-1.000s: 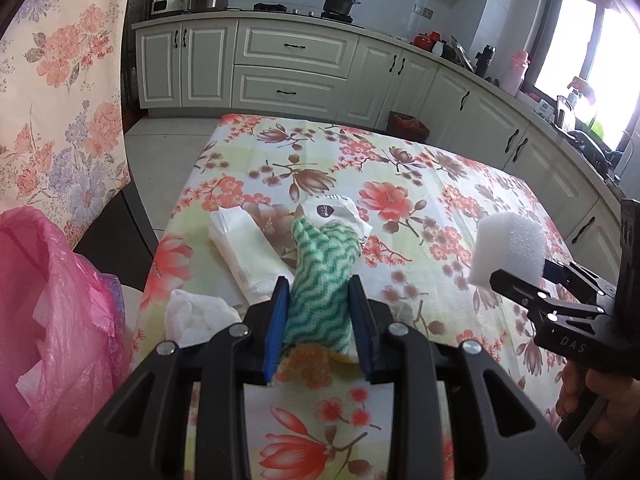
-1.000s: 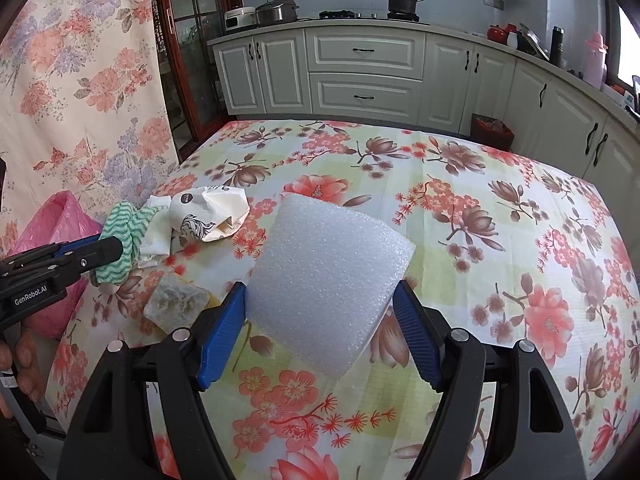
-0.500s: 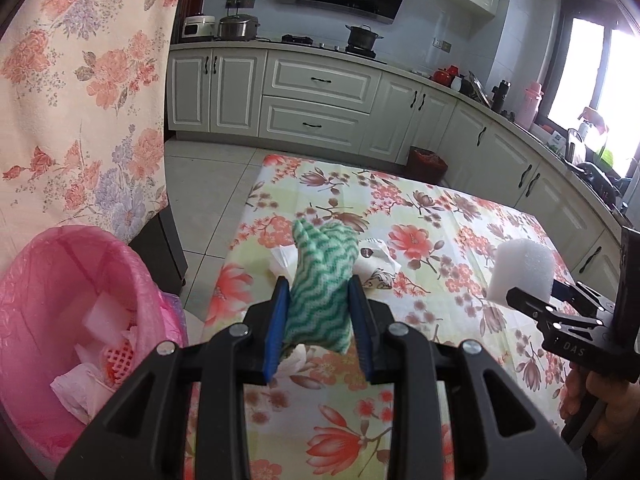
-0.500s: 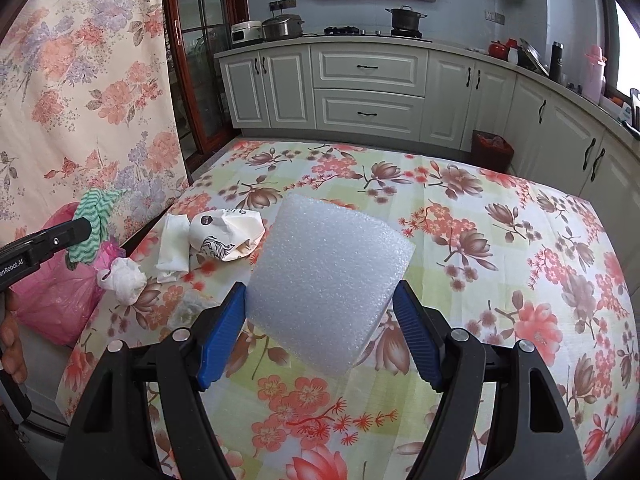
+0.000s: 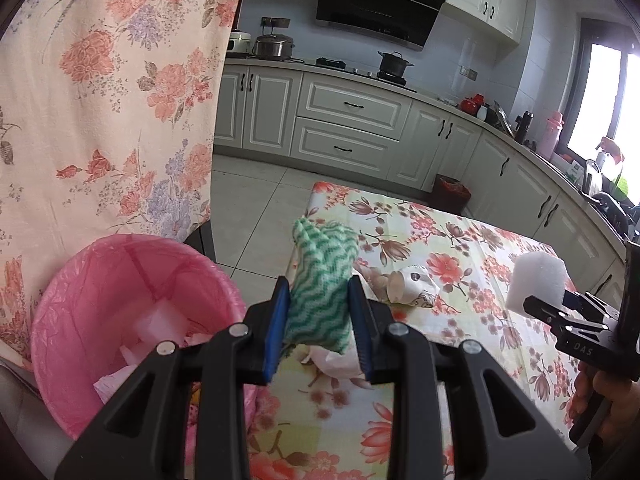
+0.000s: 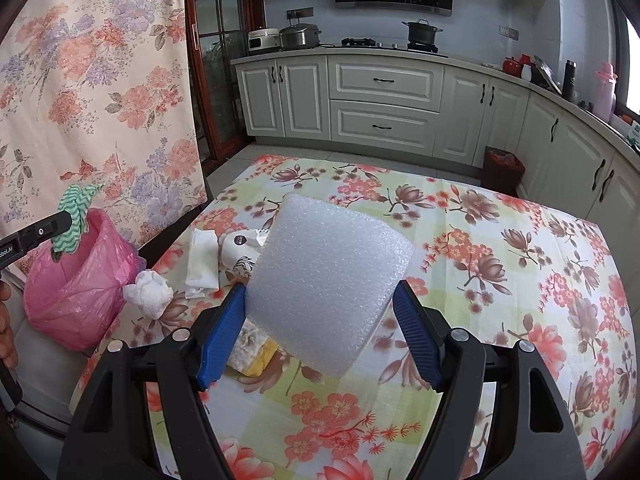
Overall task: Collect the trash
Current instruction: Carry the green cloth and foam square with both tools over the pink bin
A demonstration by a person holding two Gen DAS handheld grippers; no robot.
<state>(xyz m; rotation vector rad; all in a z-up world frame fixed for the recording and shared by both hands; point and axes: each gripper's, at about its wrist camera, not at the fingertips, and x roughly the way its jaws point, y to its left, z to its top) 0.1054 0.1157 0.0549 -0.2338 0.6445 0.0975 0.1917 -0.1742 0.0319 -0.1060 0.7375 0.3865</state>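
My left gripper (image 5: 320, 320) is shut on a green-and-white wavy cloth (image 5: 322, 280), held above the table's left edge beside the pink-lined bin (image 5: 100, 320). From the right wrist view the same cloth (image 6: 74, 216) hangs just over the bin (image 6: 76, 292). My right gripper (image 6: 320, 332) is shut on a white foam sheet (image 6: 328, 280), lifted over the floral table (image 6: 500, 280). That foam sheet (image 5: 536, 280) also shows at the right of the left wrist view. On the table lie a crumpled paper cup (image 6: 240, 248), a folded napkin (image 6: 202, 260), a tissue ball (image 6: 148, 294) and a yellow-white scrap (image 6: 254, 350).
The bin holds white foam pieces and paper (image 5: 160, 328). A floral curtain (image 5: 100, 100) hangs behind the bin. Kitchen cabinets (image 6: 380, 104) line the far wall, and a dark small bin (image 6: 502, 168) stands on the floor past the table.
My left gripper carried the cloth up and leftward off the table to the bin's edge. The right gripper rose a little with the foam sheet.
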